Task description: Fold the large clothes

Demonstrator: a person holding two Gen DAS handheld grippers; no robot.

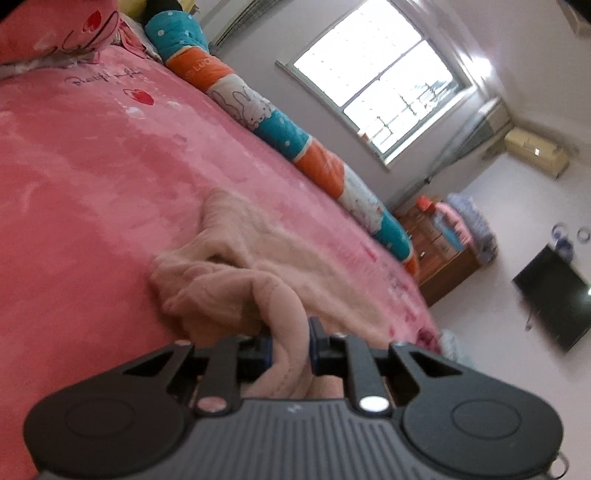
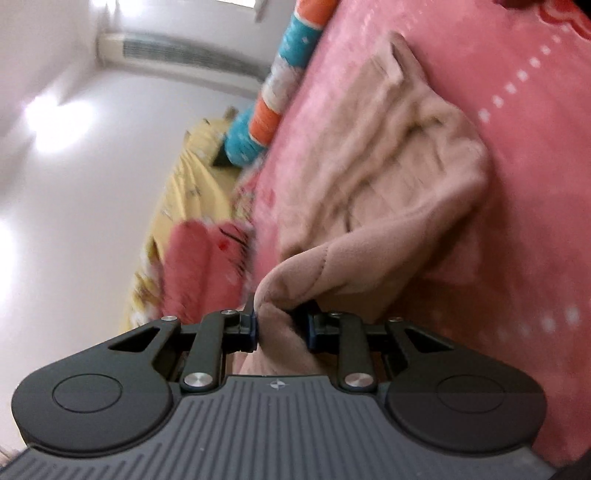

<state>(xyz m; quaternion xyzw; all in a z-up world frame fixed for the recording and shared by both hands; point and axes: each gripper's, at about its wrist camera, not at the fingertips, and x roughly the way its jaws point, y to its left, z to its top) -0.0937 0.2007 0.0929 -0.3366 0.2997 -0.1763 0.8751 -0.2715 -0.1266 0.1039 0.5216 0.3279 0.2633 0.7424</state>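
2 grippers are clamped on the same beige fleece garment (image 1: 240,273), which lies crumpled on the pink bedspread (image 1: 81,177) near the bed's edge. Your left gripper (image 1: 290,345) has its fingers pressed in on a thick fold of the fleece, and the cloth bulges up between the blue pads (image 1: 269,347) and runs back under the gripper body, so you cannot see how much of it sits inside. Your right gripper (image 2: 282,326) pinches another bunched edge of the garment (image 2: 388,177) in the same way; a line of stitching shows on the fold just above its fingers (image 2: 253,325), but the cloth hides the pads almost fully.

From either wrist view you cannot tell what kind of clothing this is: no sleeve, collar or leg reads clearly, and the far end is only a soft, blurred flap. Both views are tilted and smeared, the right one more so.

Along the far side of the bed a long bolster (image 1: 280,125) in teal, orange and white lies against the bedspread, its ends cut off. 1 pink pillow (image 1: 55,29) sits in the top corner, mostly out of frame. In the right view yellow bedding (image 2: 184,184) shows beyond the bed, too blurred to identify. A window (image 1: 376,85), a wooden cabinet (image 1: 443,258) and a dark screen (image 1: 550,295) stand across the room.
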